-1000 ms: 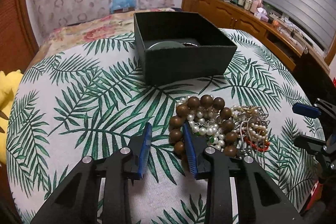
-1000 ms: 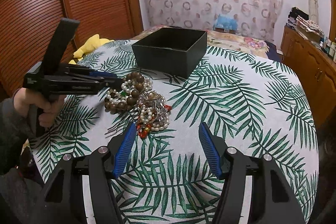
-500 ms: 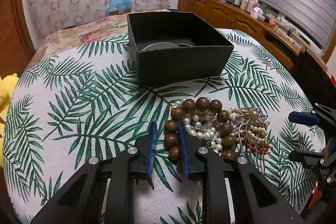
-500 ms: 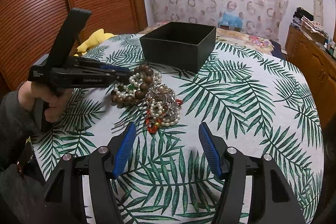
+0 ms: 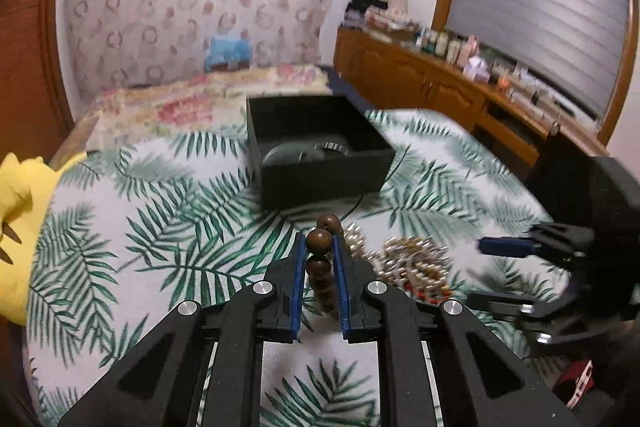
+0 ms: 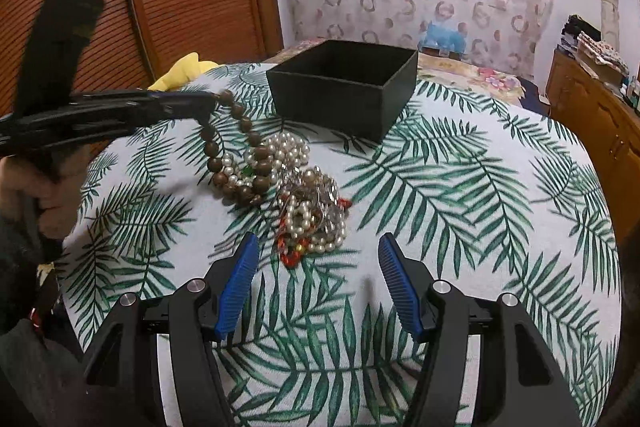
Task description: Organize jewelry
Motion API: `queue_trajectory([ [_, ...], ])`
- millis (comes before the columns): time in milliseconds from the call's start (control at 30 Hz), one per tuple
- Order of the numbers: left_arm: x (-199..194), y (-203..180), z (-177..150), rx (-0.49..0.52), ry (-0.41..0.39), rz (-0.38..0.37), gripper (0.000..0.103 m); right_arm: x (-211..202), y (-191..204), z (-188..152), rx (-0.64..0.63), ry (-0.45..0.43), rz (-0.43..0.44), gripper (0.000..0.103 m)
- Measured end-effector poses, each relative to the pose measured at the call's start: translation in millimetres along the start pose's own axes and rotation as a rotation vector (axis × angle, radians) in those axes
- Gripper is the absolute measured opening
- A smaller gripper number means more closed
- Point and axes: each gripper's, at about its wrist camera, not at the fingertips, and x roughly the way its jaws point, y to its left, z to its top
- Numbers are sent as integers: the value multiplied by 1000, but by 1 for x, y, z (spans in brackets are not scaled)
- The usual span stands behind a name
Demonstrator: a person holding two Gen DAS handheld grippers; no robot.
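The left gripper [image 5: 317, 255] was closing its jaws on one brown wooden bead bracelet [image 6: 236, 155], its blue pads pressed against the beads; part of the strand hung lifted from the tip while the rest lay on the table. In the right wrist view about a dozen brown beads could be counted, though some were hidden in the heap. The right gripper [image 6: 316, 283] hung released, its two fingers well apart with nothing between them, just in front of the jewelry pile [image 6: 312, 215]. That single tangled pile held pearl strands, metal chains and red beads; the separate pieces were too knotted to count. One black box [image 6: 344, 87], open at the top, stood beyond the pile on the palm-leaf tablecloth [image 6: 460, 187]. A round grey item [image 5: 288, 155] lay inside the box. One yellow plush toy [image 5: 20, 195] lay at the table's left edge.
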Motion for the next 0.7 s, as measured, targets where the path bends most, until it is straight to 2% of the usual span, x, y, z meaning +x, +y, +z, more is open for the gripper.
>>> queue_trajectory([
  [333, -41, -8, 2, -6, -85, -25, 12, 13, 0, 14, -32, 9, -13, 49],
  [700, -54, -8, -9, -20, -98, -36, 12, 23, -7, 16, -8, 35, 16, 47],
])
